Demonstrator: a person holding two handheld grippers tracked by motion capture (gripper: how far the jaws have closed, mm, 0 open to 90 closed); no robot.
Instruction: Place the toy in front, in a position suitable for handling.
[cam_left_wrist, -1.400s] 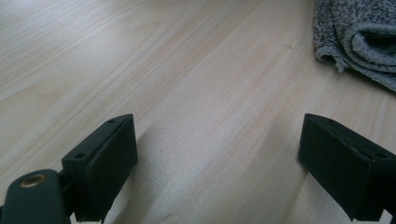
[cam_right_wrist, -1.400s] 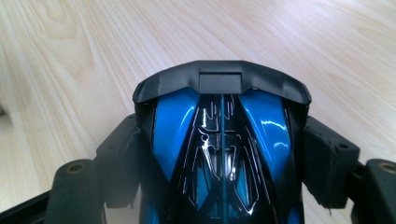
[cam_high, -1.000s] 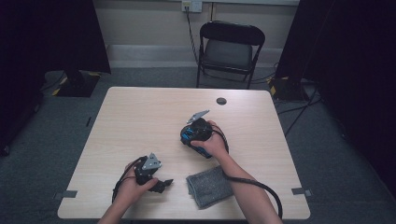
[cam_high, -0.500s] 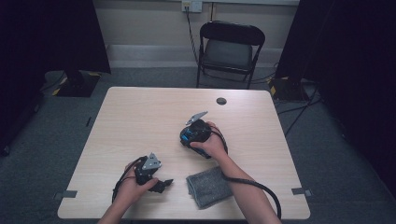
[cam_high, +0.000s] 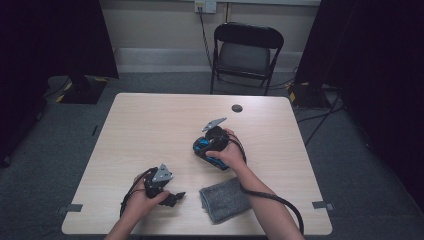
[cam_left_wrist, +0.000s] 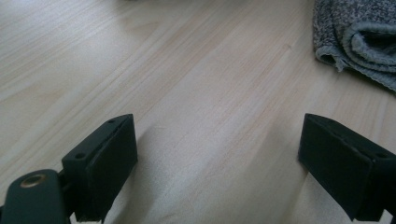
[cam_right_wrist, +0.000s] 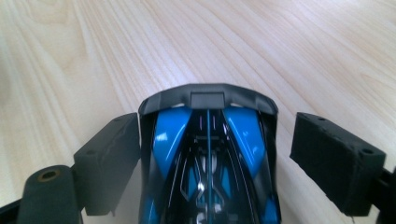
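The right gripper (cam_right_wrist: 215, 154) is straddling the blue toy car (cam_right_wrist: 210, 163), whose long axis runs along the just-opening jaws; right pad clear, left pad alongside.

On the pale wooden table (cam_high: 150, 125) lie one blue-and-black toy car (cam_high: 207, 150), one folded grey knitted cloth (cam_high: 225, 199) and one small black disc (cam_high: 237, 108). Beyond the table stands one black folding chair (cam_high: 247, 52). Two black handheld grippers are at the table.

Grey cloth (cam_high: 226, 199) near table (cam_high: 150, 130) edge (folded), chair (cam_high: 247, 47) bkgd.
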